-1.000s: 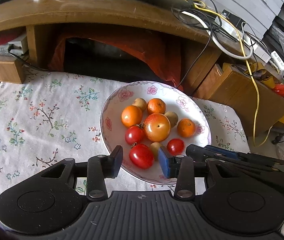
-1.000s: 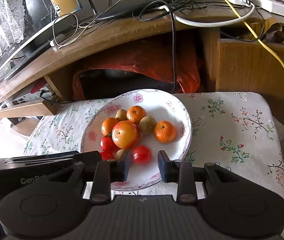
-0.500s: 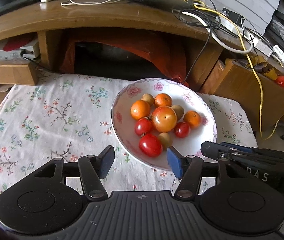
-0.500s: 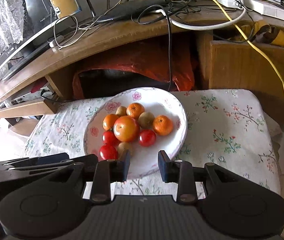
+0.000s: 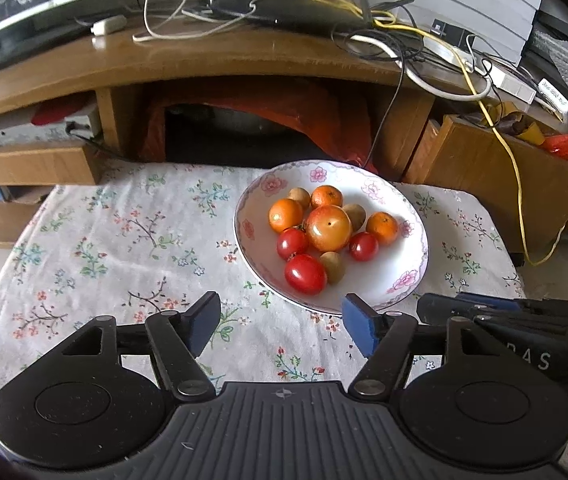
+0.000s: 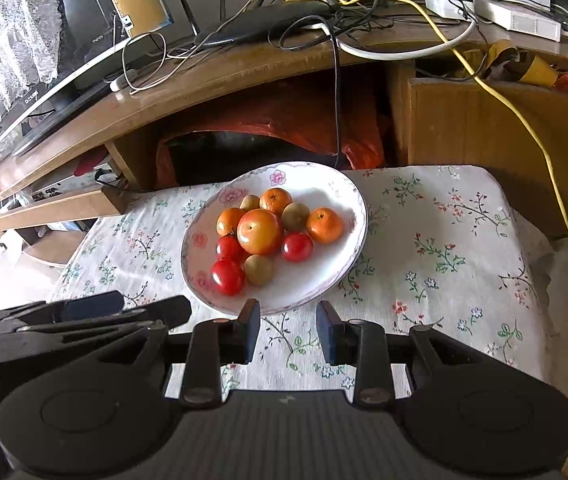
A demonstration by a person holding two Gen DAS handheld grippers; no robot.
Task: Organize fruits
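Observation:
A white floral plate (image 5: 388, 280) (image 6: 316, 276) sits on a flowered tablecloth (image 5: 124, 240) (image 6: 444, 240). It holds a large orange-red tomato (image 5: 328, 228) (image 6: 260, 231), three small red tomatoes, three mandarins and three brownish kiwis. My left gripper (image 5: 282, 320) hovers open just short of the plate's near rim, nothing between its fingers. My right gripper (image 6: 288, 330) is also open and empty, at the near rim. Each gripper shows in the other's view, the right one (image 5: 504, 312) at the lower right and the left one (image 6: 84, 312) at the lower left.
A curved wooden desk (image 5: 204, 60) (image 6: 204, 76) with tangled cables, a router and a monitor rises behind the small table. An orange bag (image 5: 284, 108) lies under it. A wooden box (image 5: 504, 176) stands at the right. The cloth left of the plate is bare.
Both grippers have drawn back from the plate, which looks smaller and farther now. The left gripper's fingers have spread wider. The fruits lie as before.

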